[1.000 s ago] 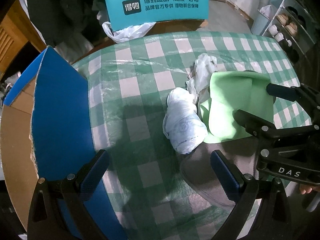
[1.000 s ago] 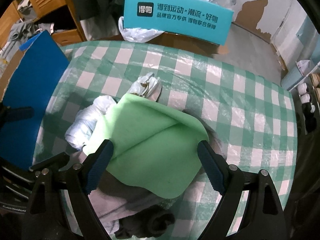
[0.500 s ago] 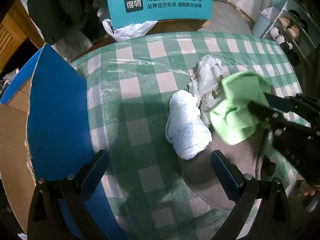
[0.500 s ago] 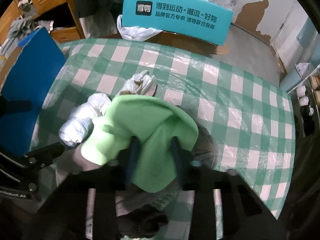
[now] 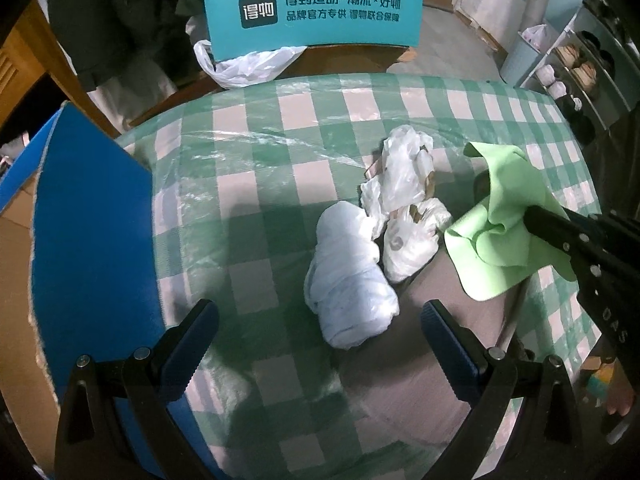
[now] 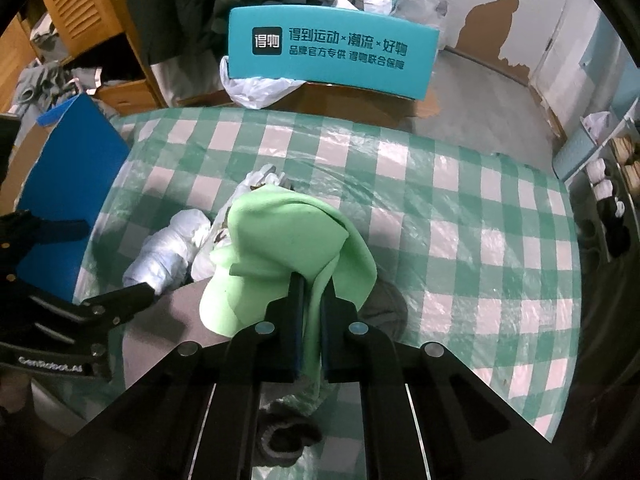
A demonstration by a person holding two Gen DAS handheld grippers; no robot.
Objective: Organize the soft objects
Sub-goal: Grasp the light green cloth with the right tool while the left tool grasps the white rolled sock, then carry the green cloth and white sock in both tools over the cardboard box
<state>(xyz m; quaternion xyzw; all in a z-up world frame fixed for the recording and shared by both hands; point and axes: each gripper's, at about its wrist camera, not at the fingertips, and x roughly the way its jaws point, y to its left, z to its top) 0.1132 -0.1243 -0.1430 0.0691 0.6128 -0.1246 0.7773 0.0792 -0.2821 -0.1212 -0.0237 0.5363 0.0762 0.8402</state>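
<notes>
Green cloth (image 6: 280, 248) has bunched up beside white bundle (image 5: 352, 284), plastic bags (image 5: 404, 196).

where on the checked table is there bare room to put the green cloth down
The far right of the checked tablecloth is bare, from the green cloth out to the table edge. A bare strip also runs between the blue box and the white bundle. It is crowded around the crumpled bags and the grey cloth.

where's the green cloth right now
The green cloth is pinched in the right gripper, lifted over the grey fabric, just right of the white plastic bags.
</notes>
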